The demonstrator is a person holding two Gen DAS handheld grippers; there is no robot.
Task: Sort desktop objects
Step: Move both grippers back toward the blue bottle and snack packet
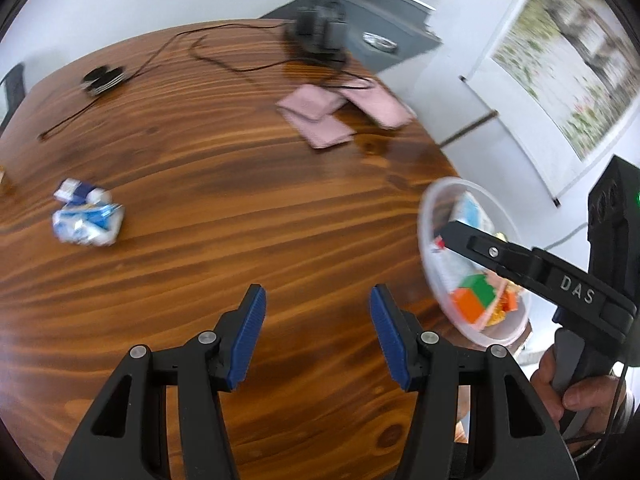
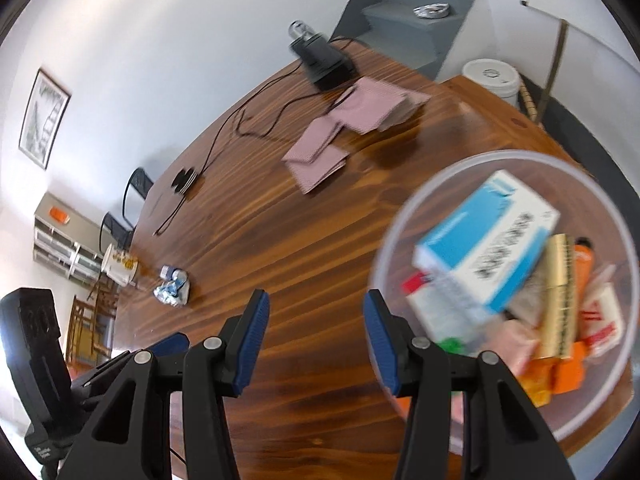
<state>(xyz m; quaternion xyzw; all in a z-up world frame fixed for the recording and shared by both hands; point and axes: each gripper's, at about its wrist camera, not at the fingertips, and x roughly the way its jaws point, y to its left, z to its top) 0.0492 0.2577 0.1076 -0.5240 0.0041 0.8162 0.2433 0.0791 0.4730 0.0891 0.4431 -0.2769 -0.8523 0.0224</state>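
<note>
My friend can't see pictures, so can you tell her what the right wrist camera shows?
A clear round plastic bowl full of small packages, topped by a blue and white cardboard box, sits on a brown wooden table. The right gripper, open and empty, hovers beside the bowl. Farther off lie folded pink cloths and crumpled blue and white wrappers.

Bright, even daylight in both views. Soft glare on the desk (image 1: 248, 216) grain at upper right, beside the pink cloths (image 1: 320, 120). Motion blur over the clear bowl (image 2: 600, 184), its boxes, and the wall poster (image 1: 560, 60). Strong fisheye bending, dark vignette at corners. Tongs sharp at bottom.
</note>
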